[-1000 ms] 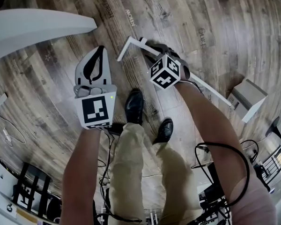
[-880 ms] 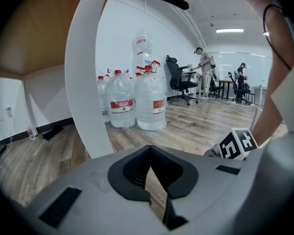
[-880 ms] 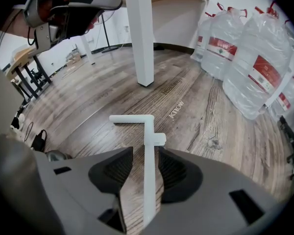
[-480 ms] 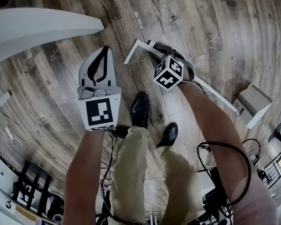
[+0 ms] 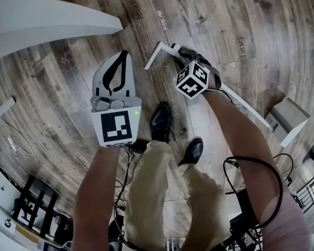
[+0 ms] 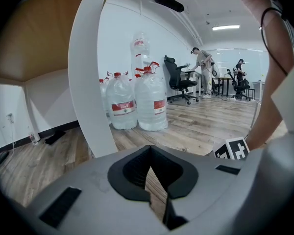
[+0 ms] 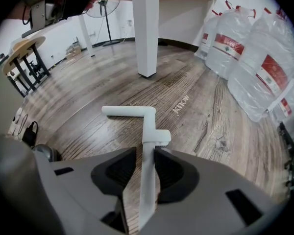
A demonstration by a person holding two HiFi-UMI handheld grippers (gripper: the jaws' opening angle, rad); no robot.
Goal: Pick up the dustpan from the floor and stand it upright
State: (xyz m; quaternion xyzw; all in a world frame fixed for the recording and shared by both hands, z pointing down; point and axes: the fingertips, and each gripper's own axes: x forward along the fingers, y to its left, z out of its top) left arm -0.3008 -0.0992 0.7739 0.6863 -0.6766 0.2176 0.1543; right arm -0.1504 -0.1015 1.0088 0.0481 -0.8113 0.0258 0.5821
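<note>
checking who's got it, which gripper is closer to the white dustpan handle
Right. The right gripper is shut on the dustpan handle; the left gripper hangs empty off to its left, clear of it.

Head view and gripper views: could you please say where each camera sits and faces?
Head view: on the head, steeply down at the floor; forearms, legs, shoes, left gripper, right gripper.
Left gripper view: on that gripper, level towards water bottles; jaws shut, empty.
Right gripper view: down at floor; jaws shut on dustpan handle.
Shared: that handle, in head and right gripper views.
</note>
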